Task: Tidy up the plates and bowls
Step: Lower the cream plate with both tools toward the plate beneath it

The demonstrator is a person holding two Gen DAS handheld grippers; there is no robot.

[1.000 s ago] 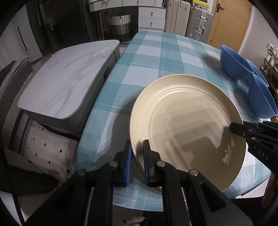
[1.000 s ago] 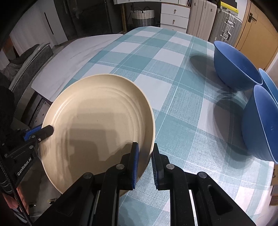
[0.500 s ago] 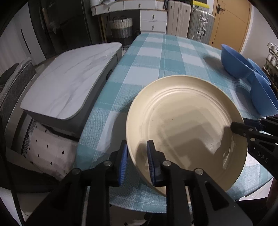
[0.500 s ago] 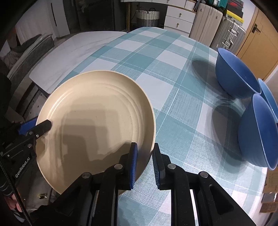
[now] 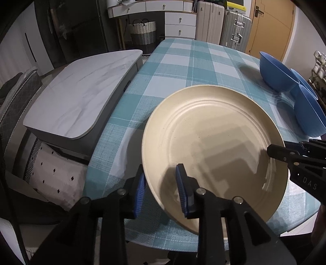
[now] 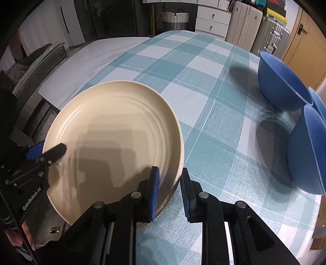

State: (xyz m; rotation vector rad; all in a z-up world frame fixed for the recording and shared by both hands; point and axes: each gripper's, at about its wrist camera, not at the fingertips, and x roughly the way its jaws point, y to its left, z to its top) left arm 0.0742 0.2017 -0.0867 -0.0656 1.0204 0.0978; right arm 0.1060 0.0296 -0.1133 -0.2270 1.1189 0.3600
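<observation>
home dining rm: checked tablecloth [image 5: 183, 67], drawers [image 5: 180, 19], suitcases [image 5: 236, 32].

"DAS" on right tool [image 5: 274, 151]; "GenRobot.AI" on left tool [image 6: 51, 151]

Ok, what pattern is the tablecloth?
Teal and white check; the tablecloth shows best in the right wrist view.

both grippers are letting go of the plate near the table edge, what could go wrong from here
The cream plate sits close to the near edge of the checked table, and part of it may overhang, so it could tip or slide off. Both the left gripper and right gripper are opening with the rim between their fingers; pulling back could catch and drag it.
</observation>
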